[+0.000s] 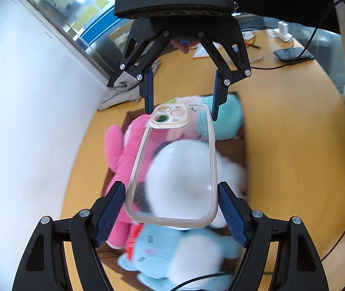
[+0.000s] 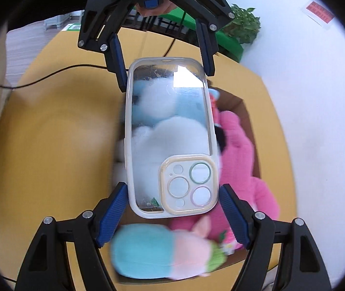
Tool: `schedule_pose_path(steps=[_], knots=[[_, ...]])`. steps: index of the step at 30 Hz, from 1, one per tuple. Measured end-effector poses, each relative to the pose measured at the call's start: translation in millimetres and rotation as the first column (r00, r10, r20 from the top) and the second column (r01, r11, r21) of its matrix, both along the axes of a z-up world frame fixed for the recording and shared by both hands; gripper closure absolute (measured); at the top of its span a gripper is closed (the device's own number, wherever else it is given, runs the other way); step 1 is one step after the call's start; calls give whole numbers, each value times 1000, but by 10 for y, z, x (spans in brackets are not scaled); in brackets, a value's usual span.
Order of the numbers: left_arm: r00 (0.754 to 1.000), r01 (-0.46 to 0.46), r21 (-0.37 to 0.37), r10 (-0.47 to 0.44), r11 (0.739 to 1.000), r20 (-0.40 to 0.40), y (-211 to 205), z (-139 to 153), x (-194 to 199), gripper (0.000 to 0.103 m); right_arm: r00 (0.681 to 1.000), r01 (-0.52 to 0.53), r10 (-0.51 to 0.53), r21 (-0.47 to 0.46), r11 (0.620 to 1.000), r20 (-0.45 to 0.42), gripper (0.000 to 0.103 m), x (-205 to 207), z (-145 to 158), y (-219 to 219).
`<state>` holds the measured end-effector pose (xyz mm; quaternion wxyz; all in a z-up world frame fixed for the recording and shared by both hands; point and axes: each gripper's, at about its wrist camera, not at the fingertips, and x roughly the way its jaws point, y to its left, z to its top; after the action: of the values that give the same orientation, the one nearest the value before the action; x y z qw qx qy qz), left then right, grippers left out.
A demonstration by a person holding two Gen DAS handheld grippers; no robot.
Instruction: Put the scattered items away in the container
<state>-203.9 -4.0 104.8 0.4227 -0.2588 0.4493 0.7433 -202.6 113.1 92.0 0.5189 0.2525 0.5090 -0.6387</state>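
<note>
A clear phone case [image 1: 175,167] hangs between my two grippers above a cardboard box [image 1: 235,145] full of plush toys. My left gripper [image 1: 172,208] is shut on the case's bottom end. My right gripper [image 1: 182,101] faces it and is shut on the camera end. In the right wrist view the case [image 2: 170,133] fills the middle, my right gripper [image 2: 172,198] holds the camera end and my left gripper [image 2: 164,65] the far end. Pink [image 1: 121,155], white [image 1: 179,177] and blue [image 1: 172,254] plush toys lie below in the box [image 2: 242,111].
The box sits on a round yellow table [image 1: 293,157]. A white wall [image 1: 27,121] is close on the left. A phone [image 1: 291,54], cables and a charger lie at the table's far side. A teal-and-pink plush [image 2: 162,254] lies at the box's near end; a green planter [image 2: 235,41] stands behind.
</note>
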Motion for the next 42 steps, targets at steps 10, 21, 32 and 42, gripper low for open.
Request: schedule_pose_path(steps=[10,21,32,42], knots=[[974,-147,5,144,989,177,-149,-933,-1215,40,974,83,-96,66,994,208,29,-958,-860,-15],[926,-367,140,348,920,142,-475,-511,-766,28,957,266,-240,-166,950,161,24,-474,-566,509],[678,-713,447,694,540,243,-393,-95,869,0,456,857,-815,-422,295,356,24,417,-566,427],[443,-821,495,864,284,239,-145,-270,1716,0,303,883,-884,-454,121,355,24,1308,-482,429]])
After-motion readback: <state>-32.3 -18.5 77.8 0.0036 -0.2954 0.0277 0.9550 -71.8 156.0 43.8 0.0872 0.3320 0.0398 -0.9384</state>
